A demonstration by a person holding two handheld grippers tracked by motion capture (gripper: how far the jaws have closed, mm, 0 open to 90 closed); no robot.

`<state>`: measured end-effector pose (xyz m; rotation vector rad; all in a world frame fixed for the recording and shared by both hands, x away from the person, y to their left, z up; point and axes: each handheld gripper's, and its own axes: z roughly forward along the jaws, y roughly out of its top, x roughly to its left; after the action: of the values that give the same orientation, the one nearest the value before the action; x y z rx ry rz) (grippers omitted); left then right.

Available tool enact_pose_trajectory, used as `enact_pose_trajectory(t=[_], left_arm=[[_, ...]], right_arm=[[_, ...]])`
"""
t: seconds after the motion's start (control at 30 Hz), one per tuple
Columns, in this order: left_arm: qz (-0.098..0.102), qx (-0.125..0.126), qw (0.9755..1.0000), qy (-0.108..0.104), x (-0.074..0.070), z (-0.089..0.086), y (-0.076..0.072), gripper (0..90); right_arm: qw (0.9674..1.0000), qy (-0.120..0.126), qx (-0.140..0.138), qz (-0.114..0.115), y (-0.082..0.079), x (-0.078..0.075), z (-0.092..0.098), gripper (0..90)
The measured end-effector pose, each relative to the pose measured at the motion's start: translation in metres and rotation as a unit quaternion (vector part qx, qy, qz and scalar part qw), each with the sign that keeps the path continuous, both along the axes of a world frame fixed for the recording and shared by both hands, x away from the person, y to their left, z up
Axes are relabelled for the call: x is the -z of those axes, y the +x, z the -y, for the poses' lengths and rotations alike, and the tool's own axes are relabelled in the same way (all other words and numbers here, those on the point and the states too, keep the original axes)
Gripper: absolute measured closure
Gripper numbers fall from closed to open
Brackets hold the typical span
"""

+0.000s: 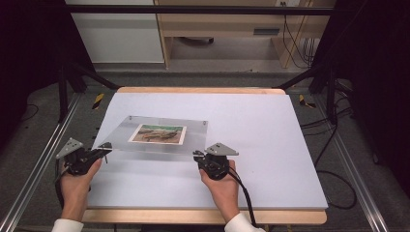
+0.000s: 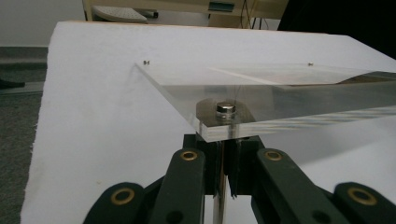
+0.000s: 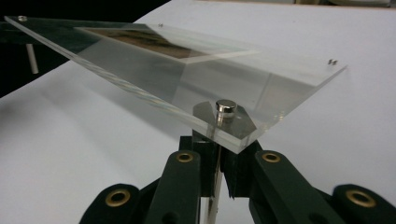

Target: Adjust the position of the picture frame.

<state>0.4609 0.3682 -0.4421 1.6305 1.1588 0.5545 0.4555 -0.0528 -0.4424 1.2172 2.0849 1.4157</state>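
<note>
A clear acrylic photo frame (image 1: 193, 136) with a landscape photo (image 1: 157, 133) inside sits left of centre on the white sheet, its near edge raised and its far edge low. My left gripper (image 1: 104, 147) is at the near left corner. In the left gripper view my left gripper (image 2: 227, 144) is shut on a thin metal post (image 2: 219, 205) under a round silver cap (image 2: 225, 109). My right gripper (image 1: 198, 155) is at the near right corner. In the right gripper view my right gripper (image 3: 215, 144) is shut on that corner's metal post (image 3: 212, 205) below its cap (image 3: 226, 107).
The white sheet (image 1: 270, 145) covers a wooden table (image 1: 203, 90). Black rig struts (image 1: 63, 82) stand at the back left and right. Cables (image 1: 333, 145) lie on the floor to the right. The sheet's right half is bare.
</note>
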Motion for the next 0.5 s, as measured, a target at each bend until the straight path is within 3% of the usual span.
enact_pose_trajectory(t=[0.13,0.37,0.5], left_arm=[[0.005,0.008,0.9999,0.009,-0.011,0.008,-0.011,84.2],[0.009,0.006,0.9999,-0.009,-0.025,0.02,-0.018,84.2],[0.026,0.002,0.9997,-0.004,-0.038,0.033,-0.021,84.2]], right_arm=[[0.9999,-0.003,0.01,0.013,0.0,-0.011,0.009,83.6],[0.9996,-0.005,0.009,0.027,-0.002,-0.027,0.023,82.8],[0.9994,-0.003,0.012,0.032,-0.002,-0.034,0.035,82.6]])
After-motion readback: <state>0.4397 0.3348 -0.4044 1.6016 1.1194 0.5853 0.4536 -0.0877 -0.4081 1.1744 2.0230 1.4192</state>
